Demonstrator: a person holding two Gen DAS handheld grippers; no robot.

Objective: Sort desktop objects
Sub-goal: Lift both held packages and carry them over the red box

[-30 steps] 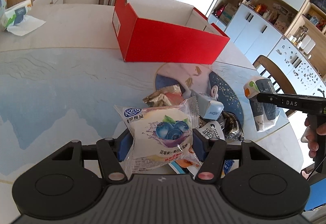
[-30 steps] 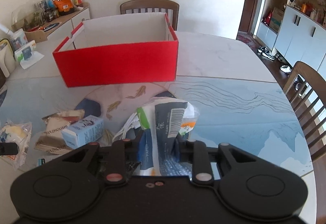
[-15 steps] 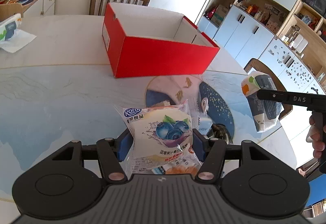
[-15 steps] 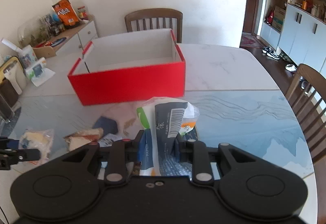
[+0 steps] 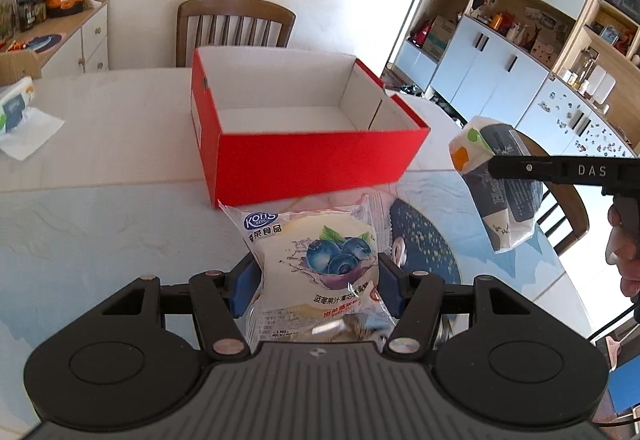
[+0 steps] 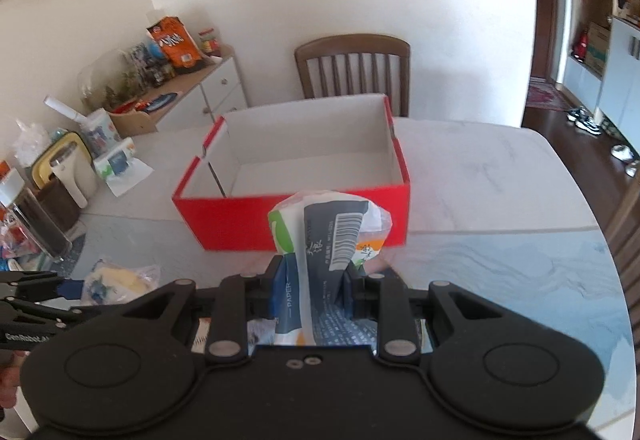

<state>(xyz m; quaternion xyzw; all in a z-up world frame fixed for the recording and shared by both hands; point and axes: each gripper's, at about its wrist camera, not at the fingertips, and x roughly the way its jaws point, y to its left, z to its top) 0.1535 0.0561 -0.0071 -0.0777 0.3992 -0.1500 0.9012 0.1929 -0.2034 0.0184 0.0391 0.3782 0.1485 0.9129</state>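
Observation:
My left gripper (image 5: 318,280) is shut on a blueberry bread packet (image 5: 316,260) and holds it above the table, short of the open red box (image 5: 312,156). My right gripper (image 6: 314,290) is shut on a tissue pack (image 6: 328,240) with a barcode, also raised before the red box (image 6: 296,216). The tissue pack (image 5: 496,188) and right gripper show at the right of the left wrist view. The bread packet (image 6: 116,280) shows at the lower left of the right wrist view. The box is empty inside.
A wooden chair (image 5: 234,28) stands behind the box. A tissue packet on paper (image 5: 16,112) lies at the table's far left. A jar and mug (image 6: 60,192) stand at the left edge. A sideboard with snacks (image 6: 176,80) lines the wall. Another chair (image 5: 568,216) is right.
Both grippers have risen and moved toward the red box with their packets. The pile of loose items on the table has dropped out of sight below them.

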